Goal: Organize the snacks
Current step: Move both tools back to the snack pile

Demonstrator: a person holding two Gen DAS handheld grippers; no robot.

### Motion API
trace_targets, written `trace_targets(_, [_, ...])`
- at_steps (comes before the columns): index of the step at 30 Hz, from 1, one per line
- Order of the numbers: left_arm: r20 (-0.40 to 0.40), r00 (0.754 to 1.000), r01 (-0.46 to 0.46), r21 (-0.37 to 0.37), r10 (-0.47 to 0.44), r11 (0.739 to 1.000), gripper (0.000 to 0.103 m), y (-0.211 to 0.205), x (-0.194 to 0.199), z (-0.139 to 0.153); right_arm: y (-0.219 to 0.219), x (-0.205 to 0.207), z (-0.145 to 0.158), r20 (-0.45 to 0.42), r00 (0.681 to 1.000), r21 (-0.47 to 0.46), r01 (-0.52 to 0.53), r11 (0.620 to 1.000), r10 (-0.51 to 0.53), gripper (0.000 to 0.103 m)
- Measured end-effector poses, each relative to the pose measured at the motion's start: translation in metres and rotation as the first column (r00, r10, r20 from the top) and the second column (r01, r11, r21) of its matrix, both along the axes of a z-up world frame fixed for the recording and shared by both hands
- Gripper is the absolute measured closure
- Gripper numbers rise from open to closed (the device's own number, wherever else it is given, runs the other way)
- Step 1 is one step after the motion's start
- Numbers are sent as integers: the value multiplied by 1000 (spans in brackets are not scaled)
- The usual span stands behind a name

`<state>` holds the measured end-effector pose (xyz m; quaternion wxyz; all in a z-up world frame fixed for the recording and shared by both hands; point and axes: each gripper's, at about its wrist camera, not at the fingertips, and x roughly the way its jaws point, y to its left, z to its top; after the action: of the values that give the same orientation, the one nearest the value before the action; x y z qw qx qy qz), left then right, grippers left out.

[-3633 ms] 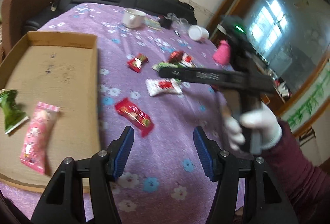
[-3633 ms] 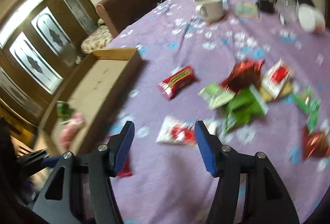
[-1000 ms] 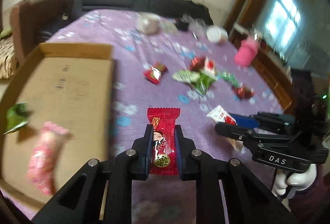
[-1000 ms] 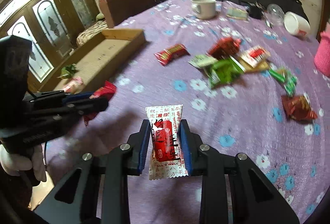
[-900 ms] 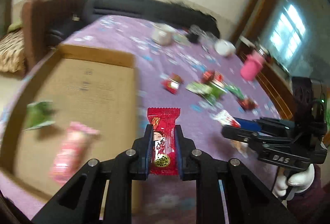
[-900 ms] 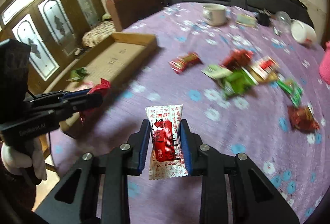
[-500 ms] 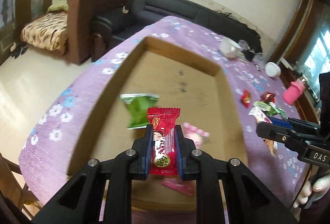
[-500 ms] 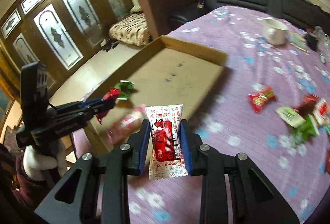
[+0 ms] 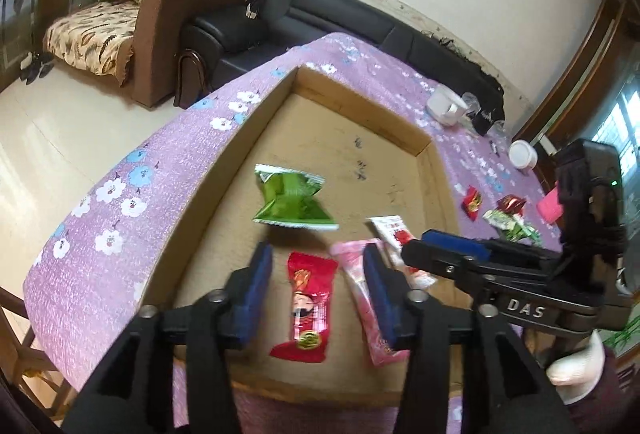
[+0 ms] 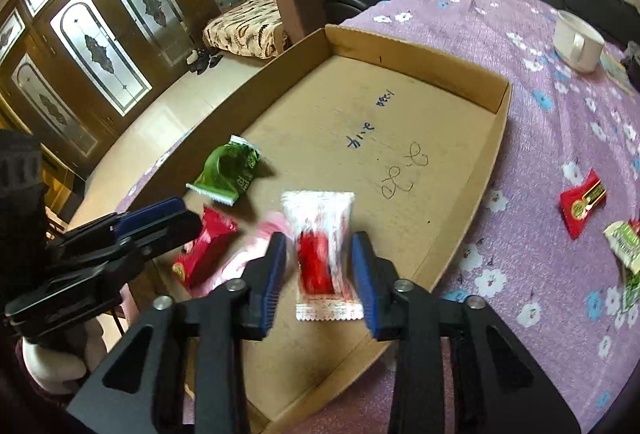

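Observation:
My left gripper (image 9: 318, 292) is open over the near end of a shallow cardboard tray (image 9: 400, 122). A red snack packet (image 9: 310, 306) lies between its fingers, free of them. My right gripper (image 10: 320, 274) is open over the same tray (image 10: 460, 74). A white and red snack packet (image 10: 322, 254) is blurred between its fingers, apart from both pads. A green packet (image 9: 290, 200) and a pink packet (image 9: 366, 302) lie in the tray. The green packet (image 10: 230, 170) and the red packet (image 10: 204, 250) also show in the right wrist view.
Several loose snacks (image 9: 508, 214) lie on the purple flowered tablecloth (image 10: 560, 138) right of the tray, with a red one (image 10: 582, 202) nearest. A white mug (image 10: 578, 42) stands at the far end. A brown armchair (image 9: 188, 18) and a black sofa (image 9: 320, 18) stand beyond the table.
Both grippers have opened over the tray and let go of their packets. The red packet now lies in the tray; the white and red packet is dropping from the right gripper.

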<state>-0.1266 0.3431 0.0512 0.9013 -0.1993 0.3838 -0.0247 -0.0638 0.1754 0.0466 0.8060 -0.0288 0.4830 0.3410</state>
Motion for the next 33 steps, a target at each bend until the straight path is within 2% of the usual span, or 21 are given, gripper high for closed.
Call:
trace_targets(2, [23, 1000, 3, -25, -3, 1000, 49, -4, -4, 7, -7, -3, 9, 28, 1000, 19, 8, 1000, -8, 63])
trace_targets(4, [43, 999, 8, -70, -5, 998, 41, -7, -7, 12, -22, -8, 26, 82, 996, 38, 22, 999, -25, 61])
trace_targets(7, [80, 997, 29, -123, -19, 992, 31, -14, -12, 24, -55, -22, 54, 185, 979, 57, 72, 996, -82, 51])
trace_targets(10, [162, 983, 113, -179, -84, 977, 28, -30, -18, 35, -106, -37, 82, 330, 927, 75, 165, 983, -180, 37])
trace_targets(12, [193, 972, 169, -178, -134, 969, 28, -45, -19, 41, -144, -47, 96, 423, 868, 97, 243, 965, -261, 14])
trace_targets(14, [189, 967, 199, -148, -170, 969, 28, -63, -16, 43, -179, -49, 99, 465, 822, 131, 304, 944, -329, 12])
trace_targets(15, [185, 963, 220, -128, -195, 967, 28, -75, -13, 44, -198, -47, 98, 454, 811, 133, 348, 928, -369, 12])
trace_targets(16, [182, 960, 234, -117, -211, 965, 28, -81, -12, 44, -214, -41, 95, 418, 815, 129, 385, 914, -402, 12])
trace_targets(19, [142, 956, 266, -59, -256, 962, 28, -109, -1, 40, -257, -24, 79, 259, 844, 156, 443, 883, -469, 12])
trace_targets(21, [121, 952, 288, -39, -281, 957, 28, -124, 5, 39, -271, -16, 64, 197, 853, 156, 459, 875, -483, 13])
trace_targets(22, [112, 950, 297, -29, -292, 954, 28, -131, 8, 37, -274, -13, 57, 179, 856, 150, 464, 873, -486, 14])
trace_targets(24, [93, 946, 311, -10, -309, 950, 28, -143, 14, 33, -278, -6, 41, 123, 866, 138, 468, 873, -484, 26])
trace_targets(26, [74, 942, 327, 14, -327, 945, 28, -154, 18, 32, -278, 5, 26, 68, 871, 131, 475, 870, -486, 30])
trace_targets(33, [-12, 932, 362, 109, -362, 926, 28, -182, 75, 25, -267, 45, -8, 0, 832, 98, 552, 828, -555, 30])
